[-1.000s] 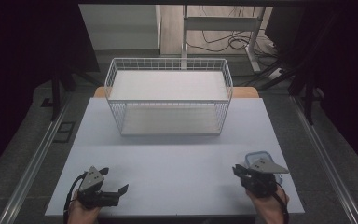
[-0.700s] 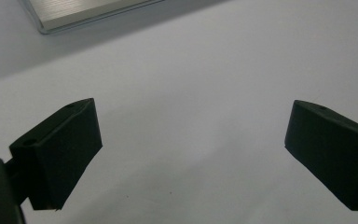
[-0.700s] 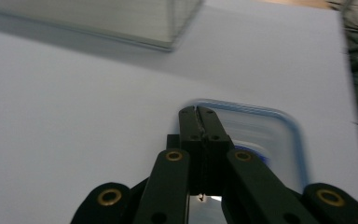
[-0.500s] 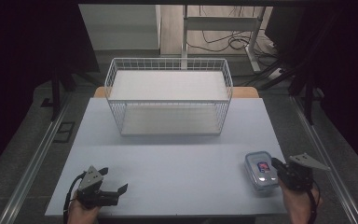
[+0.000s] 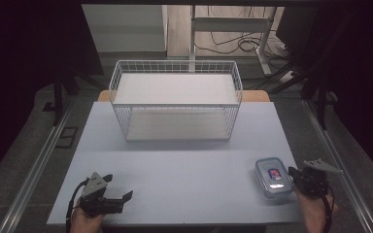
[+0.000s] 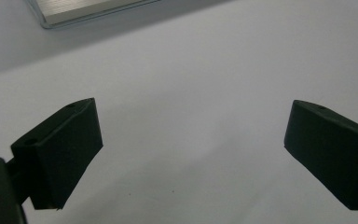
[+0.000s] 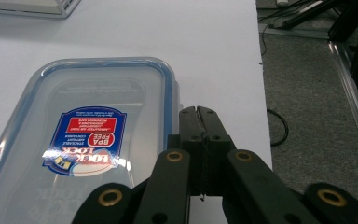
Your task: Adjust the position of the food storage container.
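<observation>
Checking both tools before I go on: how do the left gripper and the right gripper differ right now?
The left gripper has its jaws spread wide over bare table, nothing between them; the right gripper has its jaws pressed shut. The left gripper sits near the table's front left; the right gripper sits at the front right, just beside the lidded plastic container. Both are hand-held and low over the table.

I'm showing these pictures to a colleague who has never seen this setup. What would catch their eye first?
First, the white wire basket standing at the far middle of the pale table. Next, the clear lidded food container with its blue and red label, lying flat near the table's right edge. The right gripper, jaws pressed together, sits just beside the container, while the left gripper rests wide open at the near left.
</observation>
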`<state>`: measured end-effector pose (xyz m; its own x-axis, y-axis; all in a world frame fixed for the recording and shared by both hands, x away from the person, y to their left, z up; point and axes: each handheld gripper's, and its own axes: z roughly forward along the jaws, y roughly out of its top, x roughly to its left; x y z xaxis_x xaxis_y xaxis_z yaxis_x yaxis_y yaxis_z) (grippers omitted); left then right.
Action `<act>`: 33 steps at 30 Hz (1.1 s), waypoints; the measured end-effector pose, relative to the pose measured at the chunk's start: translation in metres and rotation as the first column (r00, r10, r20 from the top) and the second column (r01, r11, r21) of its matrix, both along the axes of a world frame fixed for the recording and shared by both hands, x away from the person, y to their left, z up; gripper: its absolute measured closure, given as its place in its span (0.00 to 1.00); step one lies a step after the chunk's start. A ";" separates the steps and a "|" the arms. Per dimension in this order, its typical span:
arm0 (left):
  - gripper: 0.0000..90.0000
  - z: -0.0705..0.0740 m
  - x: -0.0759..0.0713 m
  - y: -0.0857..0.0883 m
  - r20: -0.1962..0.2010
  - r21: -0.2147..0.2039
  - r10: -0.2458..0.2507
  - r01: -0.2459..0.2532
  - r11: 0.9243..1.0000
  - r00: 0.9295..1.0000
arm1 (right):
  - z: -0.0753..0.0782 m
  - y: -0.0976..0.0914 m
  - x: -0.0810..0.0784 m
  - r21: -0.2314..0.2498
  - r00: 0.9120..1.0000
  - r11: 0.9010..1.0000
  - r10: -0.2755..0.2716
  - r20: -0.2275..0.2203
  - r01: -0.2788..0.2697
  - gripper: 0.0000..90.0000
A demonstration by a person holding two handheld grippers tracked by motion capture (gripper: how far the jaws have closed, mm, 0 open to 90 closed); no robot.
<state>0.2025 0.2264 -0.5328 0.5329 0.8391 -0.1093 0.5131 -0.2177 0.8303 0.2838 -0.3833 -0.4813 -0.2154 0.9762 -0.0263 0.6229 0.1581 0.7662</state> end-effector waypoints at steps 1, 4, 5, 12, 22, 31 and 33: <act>0.04 0.000 0.000 0.000 -0.001 -0.002 0.000 0.000 1.000 1.000 | 0.000 0.000 0.001 0.001 1.000 1.000 -0.001 0.002 0.001 0.99; 0.04 0.000 0.001 0.000 -0.005 -0.004 0.000 0.000 1.000 1.000 | -0.001 0.002 0.002 0.006 1.000 1.000 0.001 0.002 -0.001 0.99; 0.04 0.000 0.001 0.000 -0.008 -0.003 -0.001 0.001 1.000 1.000 | -0.001 0.003 0.002 0.009 1.000 1.000 0.004 0.001 -0.004 0.99; 0.05 -0.001 0.002 -0.002 -0.019 -0.005 -0.005 0.005 1.000 1.000 | -0.003 0.019 0.007 0.044 0.998 0.997 0.059 -0.020 -0.058 1.00; 0.05 0.000 0.002 -0.002 -0.025 -0.009 -0.008 0.007 1.000 1.000 | -0.009 0.070 0.010 0.058 0.974 0.976 0.215 -0.070 -0.211 0.99; 0.05 0.000 0.000 -0.001 -0.024 -0.014 -0.004 0.004 1.000 1.000 | -0.003 0.087 0.005 0.067 0.959 0.960 0.276 -0.058 -0.272 0.99; 0.05 0.000 -0.001 -0.001 -0.022 -0.013 0.000 0.000 1.000 1.000 | 0.002 0.080 -0.003 0.064 0.962 0.962 0.269 -0.052 -0.266 0.99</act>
